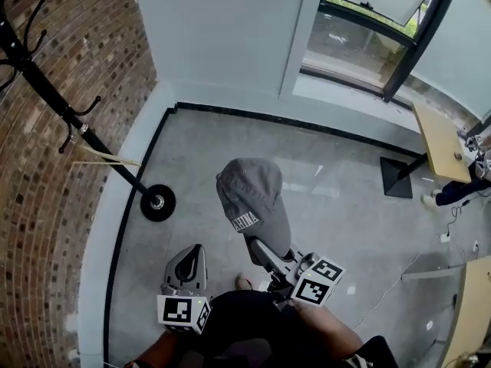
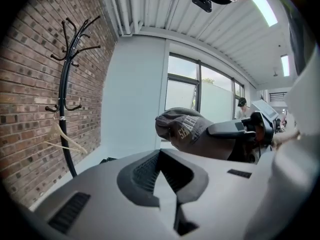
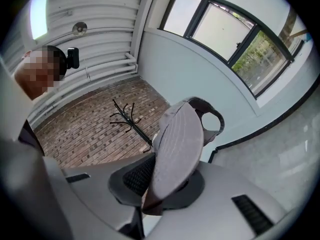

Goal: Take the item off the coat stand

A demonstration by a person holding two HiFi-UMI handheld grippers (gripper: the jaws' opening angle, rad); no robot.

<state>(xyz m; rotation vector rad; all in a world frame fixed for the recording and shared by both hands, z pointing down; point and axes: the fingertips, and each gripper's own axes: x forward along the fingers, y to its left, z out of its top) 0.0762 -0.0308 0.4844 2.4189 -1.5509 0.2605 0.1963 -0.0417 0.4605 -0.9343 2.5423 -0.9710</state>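
Note:
A grey cap with white lettering hangs free in the air over the floor, clear of the black coat stand. My right gripper is shut on its brim; in the right gripper view the brim stands on edge between the jaws. The stand rises along the brick wall at the left, its round base on the floor. A pale wooden hanger stays on it. My left gripper is low at the left, shut, with nothing in it; from it the cap shows to the right of the stand.
A brick wall runs along the left, a white wall and windows at the back. At the right stand a wooden table, a black floor plate and a person's legs. Cables lie on the grey floor at the right.

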